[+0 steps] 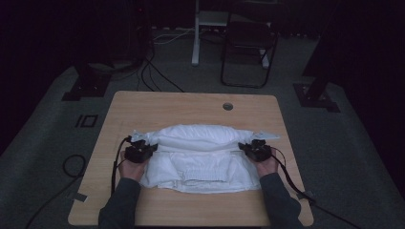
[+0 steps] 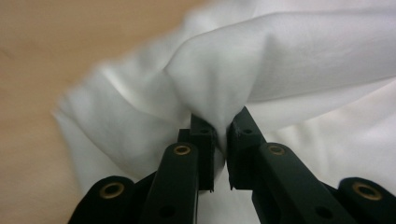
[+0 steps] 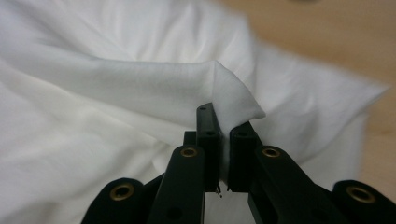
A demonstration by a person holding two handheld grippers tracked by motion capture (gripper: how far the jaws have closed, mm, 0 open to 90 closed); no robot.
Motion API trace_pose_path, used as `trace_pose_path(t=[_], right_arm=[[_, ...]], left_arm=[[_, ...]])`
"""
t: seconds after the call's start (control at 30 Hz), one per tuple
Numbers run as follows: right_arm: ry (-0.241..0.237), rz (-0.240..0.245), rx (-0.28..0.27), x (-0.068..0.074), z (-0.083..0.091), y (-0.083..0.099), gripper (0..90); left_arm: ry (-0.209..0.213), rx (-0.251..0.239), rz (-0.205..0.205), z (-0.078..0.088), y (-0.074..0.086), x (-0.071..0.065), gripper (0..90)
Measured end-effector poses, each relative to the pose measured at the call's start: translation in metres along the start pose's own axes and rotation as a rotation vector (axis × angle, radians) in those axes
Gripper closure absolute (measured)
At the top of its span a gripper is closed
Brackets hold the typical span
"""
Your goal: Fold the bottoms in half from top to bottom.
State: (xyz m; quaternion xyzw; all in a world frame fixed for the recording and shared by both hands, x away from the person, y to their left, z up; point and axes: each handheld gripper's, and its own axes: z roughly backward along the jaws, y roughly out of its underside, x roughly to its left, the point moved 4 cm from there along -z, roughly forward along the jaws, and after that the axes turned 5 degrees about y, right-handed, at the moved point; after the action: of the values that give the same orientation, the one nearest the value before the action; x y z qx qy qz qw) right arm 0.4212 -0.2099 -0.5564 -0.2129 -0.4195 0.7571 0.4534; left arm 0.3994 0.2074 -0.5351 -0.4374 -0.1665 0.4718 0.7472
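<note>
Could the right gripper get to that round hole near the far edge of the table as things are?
Probably not yet: the right gripper is shut on the white garment, as is the left gripper. The bare tabletop up to the hole looks free, but it would drag cloth along.

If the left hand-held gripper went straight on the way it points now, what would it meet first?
Most likely more of the white garment it already pinches: the left hand-held gripper points into the raised fold, with the other hand-held gripper beyond it across the wooden table. How deep the cloth goes is hard to judge.
</note>
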Motion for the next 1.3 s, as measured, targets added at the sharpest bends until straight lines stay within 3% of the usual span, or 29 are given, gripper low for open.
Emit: trace_pose_path(t=[0.07, 0.1, 0.2, 0.33, 0.5, 0.6, 0.63, 0.7, 0.77, 0.83, 0.9, 1.03, 1.13, 1.3], right_arm=[[-0.01, -0.028, -0.073, -0.004, 0.016, -0.012, 86.1], [-0.01, -0.028, -0.073, -0.004, 0.016, -0.012, 86.1], [0.02, -0.011, -0.187, 0.0, 0.045, -0.034, 86.1], [0.013, 0.011, -0.236, 0.006, 0.071, -0.036, 86.1], [-0.046, 0.015, -0.187, 0.019, 0.084, -0.001, 85.9], [-0.068, 0.012, -0.139, 0.028, 0.082, 0.025, 85.5], [-0.071, 0.013, -0.122, 0.031, 0.082, 0.032, 84.5], [-0.08, 0.02, -0.098, 0.032, 0.082, 0.039, 76.1], [-0.069, 0.03, -0.117, 0.03, 0.086, 0.034, 59.9], [-0.058, 0.013, -0.163, 0.027, 0.092, 0.023, 50.8], [-0.053, 0.01, -0.185, 0.026, 0.094, 0.011, 48.8], [-0.041, 0.052, -0.174, 0.036, 0.084, -0.007, 48.4], [-0.062, 0.059, -0.127, 0.044, 0.068, -0.015, 48.8], [-0.09, 0.081, -0.069, 0.061, 0.042, -0.017, 49.3]], left_arm=[[0.016, -0.085, 0.013, 0.018, -0.015, -0.004, 84.8], [0.016, -0.085, 0.013, 0.018, -0.015, -0.004, 85.2], [0.042, -0.168, -0.015, 0.044, -0.032, -0.019, 85.5], [0.101, -0.163, -0.037, 0.061, -0.026, -0.028, 85.3], [0.141, -0.066, -0.021, 0.062, 0.011, -0.029, 84.4], [0.169, -0.038, 0.005, 0.063, 0.027, -0.029, 82.0], [0.178, -0.016, 0.001, 0.063, 0.031, -0.029, 78.3], [0.154, -0.003, -0.013, 0.064, 0.033, -0.029, 65.4], [0.139, -0.027, -0.004, 0.069, 0.027, -0.027, 56.9], [0.133, -0.059, 0.0, 0.074, 0.017, -0.026, 52.0], [0.116, -0.076, -0.013, 0.075, 0.007, -0.027, 51.7], [0.1, -0.109, -0.033, 0.075, -0.016, -0.034, 51.9], [0.102, -0.073, -0.059, 0.061, -0.027, -0.044, 54.3], [0.135, 0.077, -0.105, 0.019, -0.017, -0.069, 56.7]])
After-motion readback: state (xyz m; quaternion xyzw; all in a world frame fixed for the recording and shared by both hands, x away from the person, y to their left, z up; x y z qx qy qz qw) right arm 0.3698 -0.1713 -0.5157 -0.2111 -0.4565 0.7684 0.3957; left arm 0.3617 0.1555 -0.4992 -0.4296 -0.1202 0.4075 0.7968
